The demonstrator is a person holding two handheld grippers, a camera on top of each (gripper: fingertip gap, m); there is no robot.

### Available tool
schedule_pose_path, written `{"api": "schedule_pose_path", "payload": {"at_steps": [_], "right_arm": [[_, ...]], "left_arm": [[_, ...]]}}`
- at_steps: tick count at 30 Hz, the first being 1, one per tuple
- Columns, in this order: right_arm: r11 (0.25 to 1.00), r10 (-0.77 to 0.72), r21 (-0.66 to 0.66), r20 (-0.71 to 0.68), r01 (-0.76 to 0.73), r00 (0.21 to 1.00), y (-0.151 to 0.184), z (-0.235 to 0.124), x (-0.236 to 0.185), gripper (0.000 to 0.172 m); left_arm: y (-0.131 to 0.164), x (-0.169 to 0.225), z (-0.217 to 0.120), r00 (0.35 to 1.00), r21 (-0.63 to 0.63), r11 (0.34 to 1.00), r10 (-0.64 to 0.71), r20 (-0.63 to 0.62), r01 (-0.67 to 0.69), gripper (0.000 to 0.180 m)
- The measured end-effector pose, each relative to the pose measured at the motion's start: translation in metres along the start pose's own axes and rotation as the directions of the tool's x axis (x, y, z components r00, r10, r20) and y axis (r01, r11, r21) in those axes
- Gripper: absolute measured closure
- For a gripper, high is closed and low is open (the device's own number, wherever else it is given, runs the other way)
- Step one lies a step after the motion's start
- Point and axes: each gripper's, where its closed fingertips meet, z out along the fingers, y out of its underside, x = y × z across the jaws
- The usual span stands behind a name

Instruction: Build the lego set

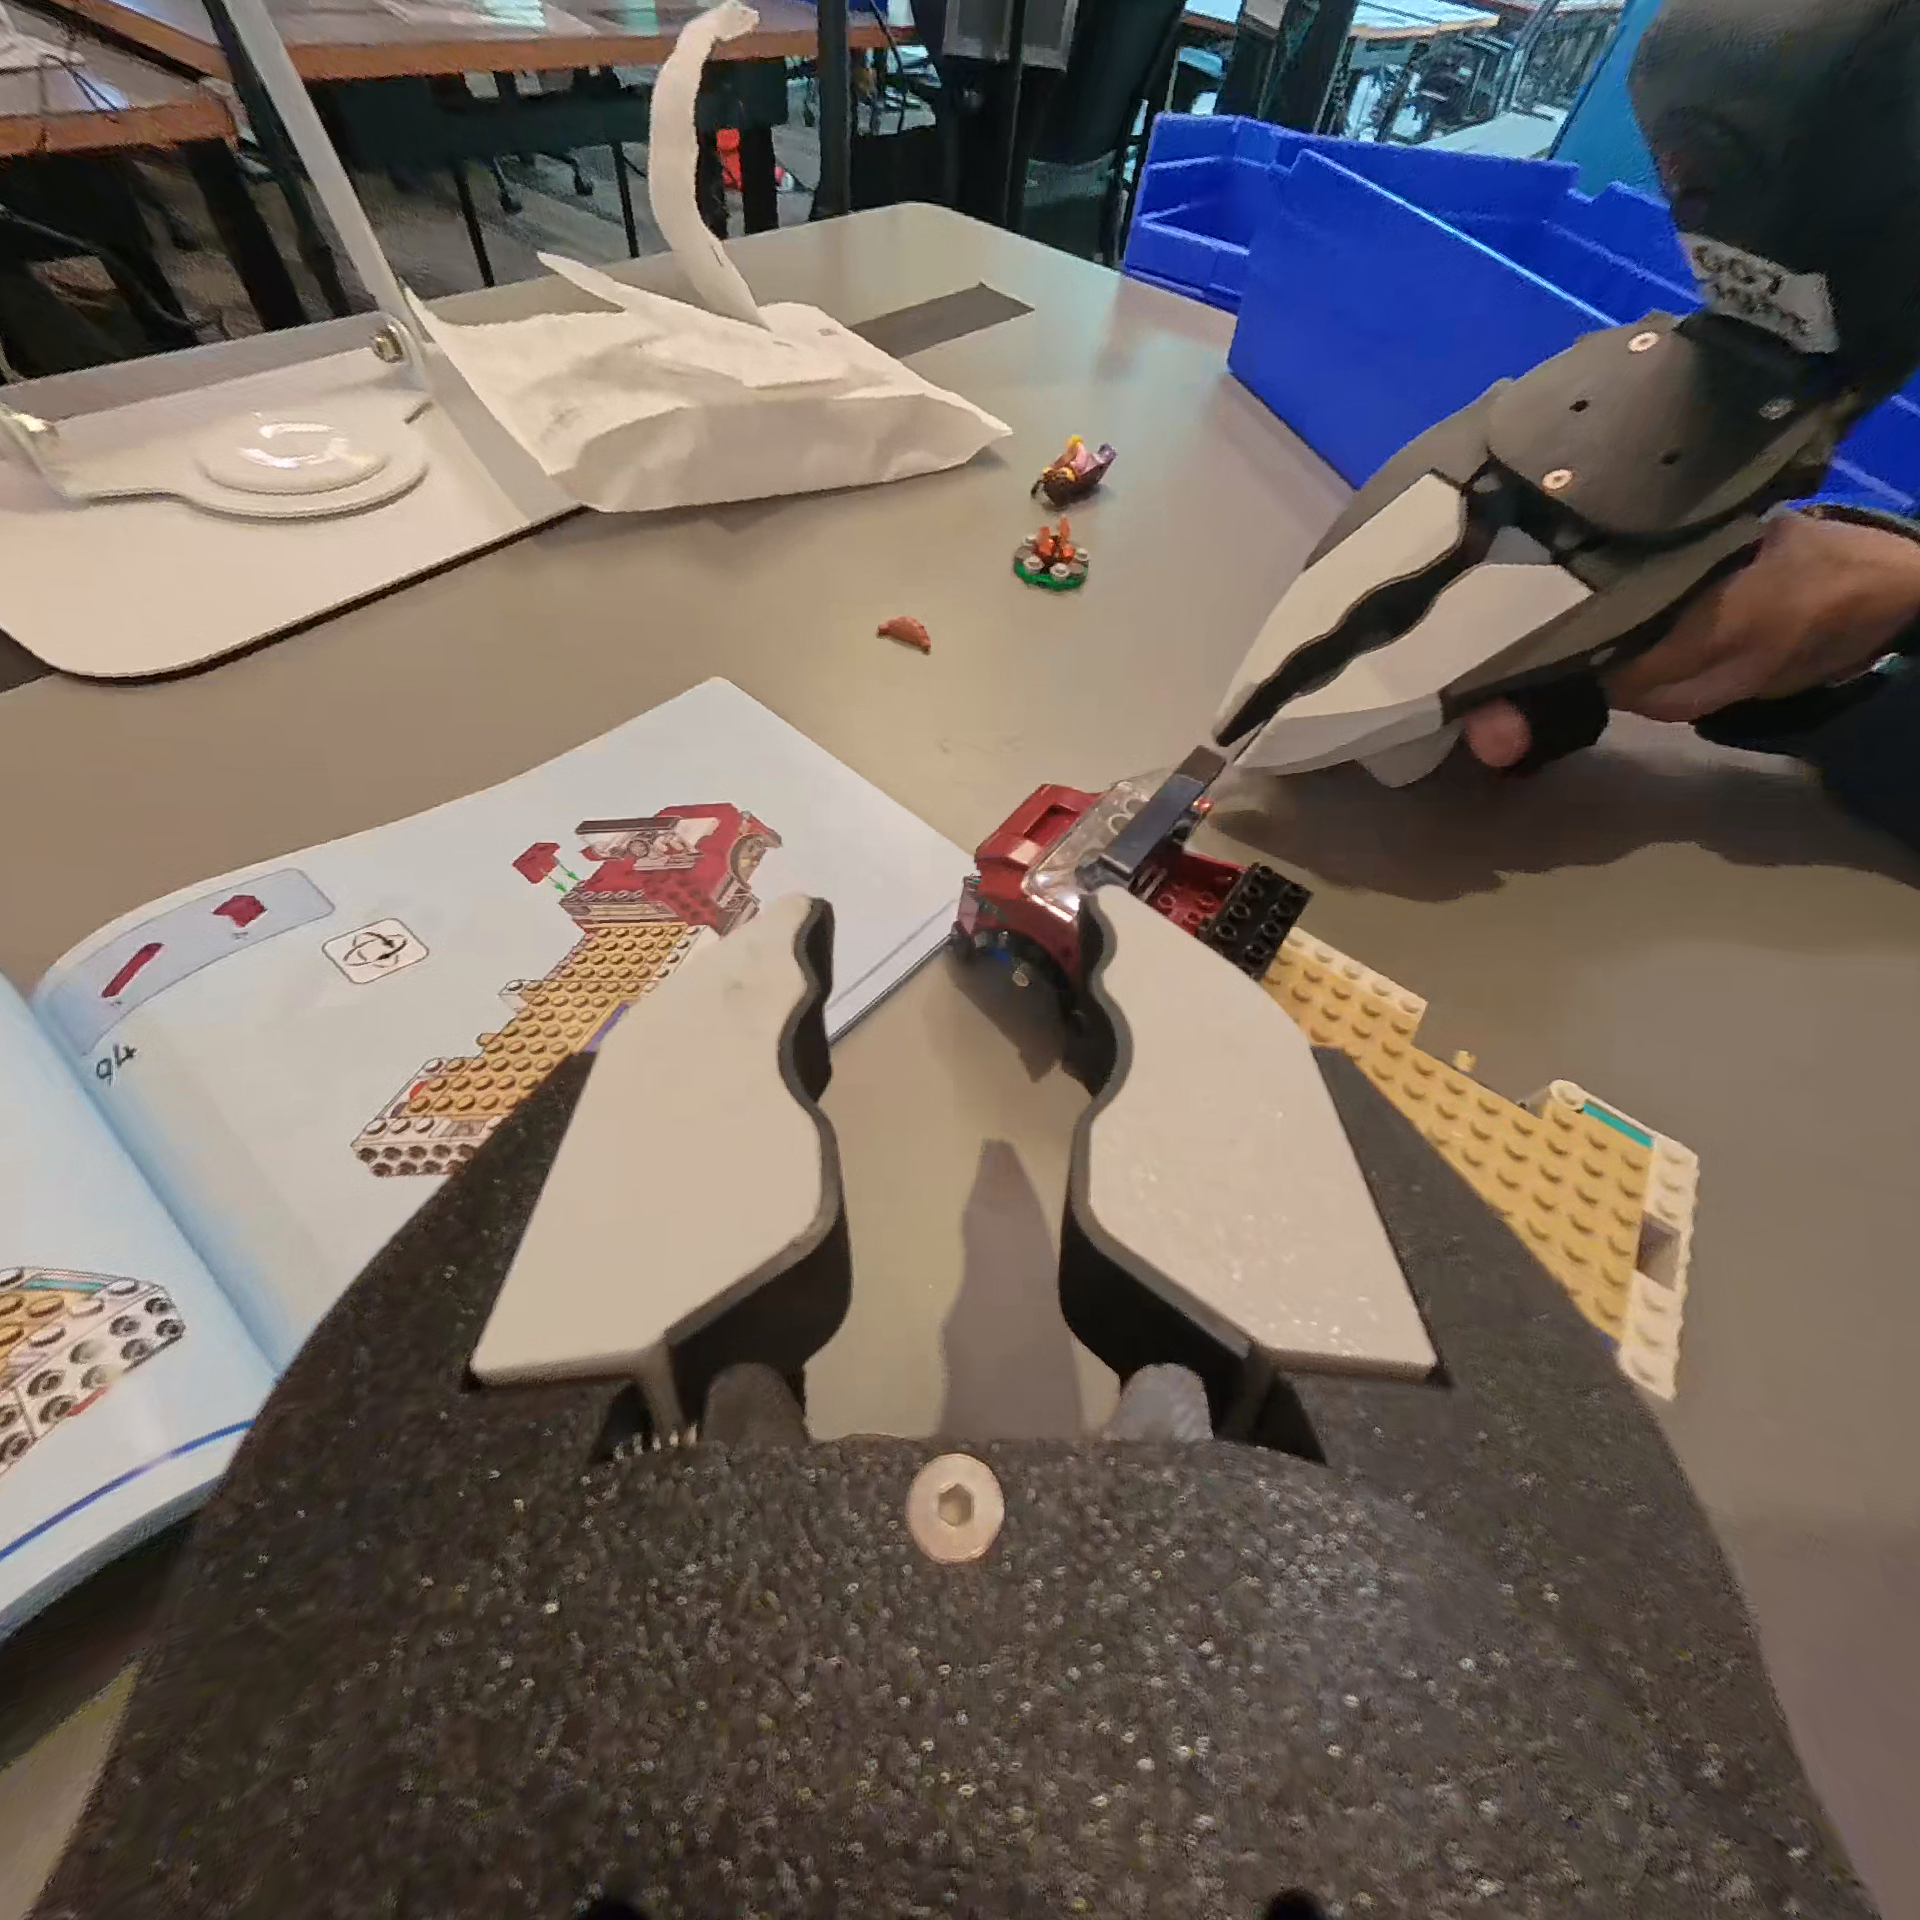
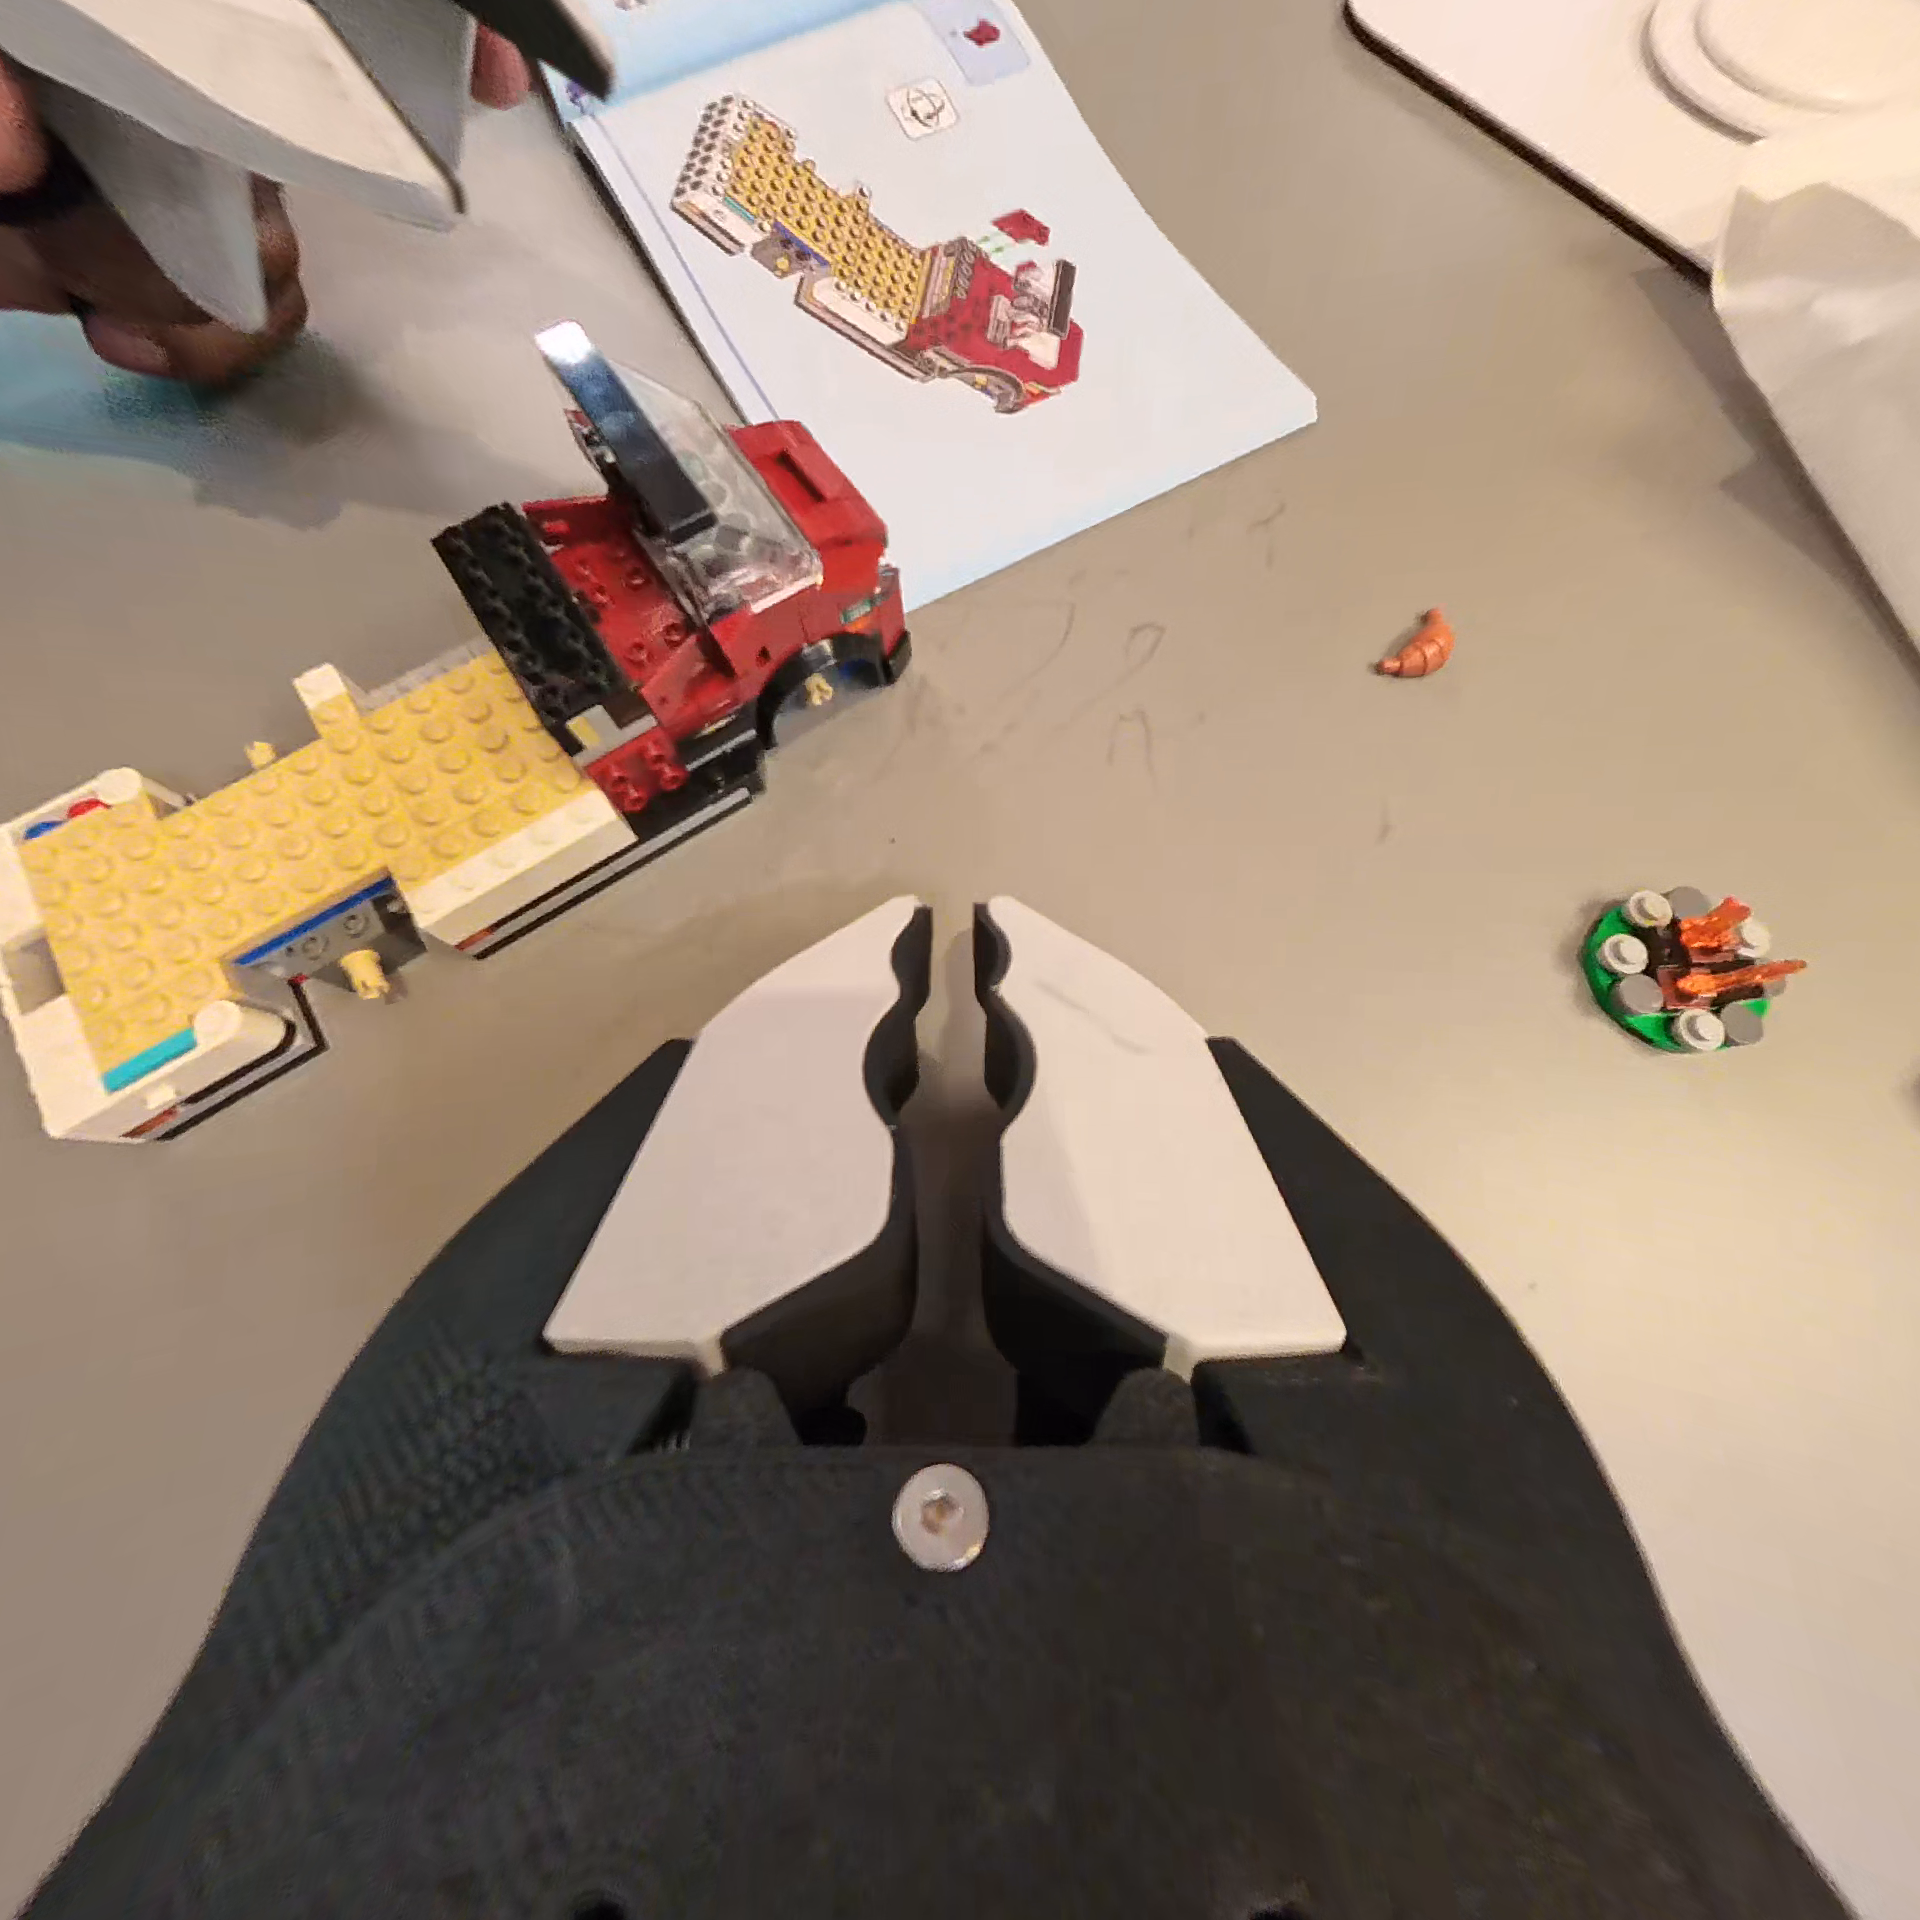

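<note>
A brick truck with a dark red cab (image 1: pixel 1029 883) and a tan studded bed (image 1: pixel 1475 1122) stands on the grey table. A flat black piece (image 1: pixel 1153 821) sticks up from its clear windscreen. My left gripper (image 1: pixel 956 935) is open and empty, with the cab just beyond its right finger. One of its fingers (image 2: pixel 312 135) shows above the truck (image 2: pixel 727 603) in the right wrist view. My right gripper (image 2: pixel 951 914) holds nothing, and only a narrow slit shows between its tips. It hangs over bare table, apart from the black piece (image 2: pixel 634 447). In the left wrist view its tips (image 1: pixel 1231 727) line up with that piece's top end.
An open instruction booklet (image 1: pixel 416 987) lies left of the truck. A brown croissant piece (image 1: pixel 904 632), a green campfire piece (image 1: pixel 1051 556) and a small figure (image 1: pixel 1075 473) lie beyond. A white paper bag (image 1: pixel 675 405), a white stand base (image 1: pixel 208 520) and blue bins (image 1: pixel 1403 281) stand at the back. There is about 15 cm between the tips of the two grippers. The flat black piece (image 1: pixel 1153 821) is about 4 cm from my left fingertips and 10 cm from my right.
</note>
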Motion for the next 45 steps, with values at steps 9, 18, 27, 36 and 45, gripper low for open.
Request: {"api": "schedule_pose_path", "payload": {"at_steps": [9, 18, 27, 36, 45], "right_arm": [[0.99, -0.106, -0.102, -0.064, 0.1, 0.992, 0.012, 0.009, -0.003, 0.161], [0.996, -0.046, -0.081, -0.083, 0.039, 0.995, 0.011, 0.005, 0.005, 0.156], [0.998, -0.003, -0.055, -0.117, -0.004, 0.993, 0.013, -0.004, 0.01, 0.156], [1.0, 0.008, -0.004, -0.082, -0.008, 0.997, 0.013, -0.014, -0.007, 0.155], [0.999, 0.019, -0.039, 0.055, -0.017, 0.998, 0.046, -0.108, -0.052, 0.155]], "left_arm": [[0.011, 0.004, 0.003, 0.995, -0.066, 0.996, -0.069, -0.066, 0.065, 0.135], [0.019, 0.009, 0.007, 0.993, -0.125, 0.99, -0.082, -0.086, 0.071, 0.134], [0.02, 0.005, 0.007, 0.989, -0.135, 0.984, -0.128, -0.078, 0.116, 0.134], [0.023, 0.006, 0.007, 0.994, -0.146, 0.986, -0.093, -0.051, 0.084, 0.134], [0.019, 0.003, 0.003, 0.988, -0.111, 0.985, -0.139, -0.069, 0.131, 0.134]]}}
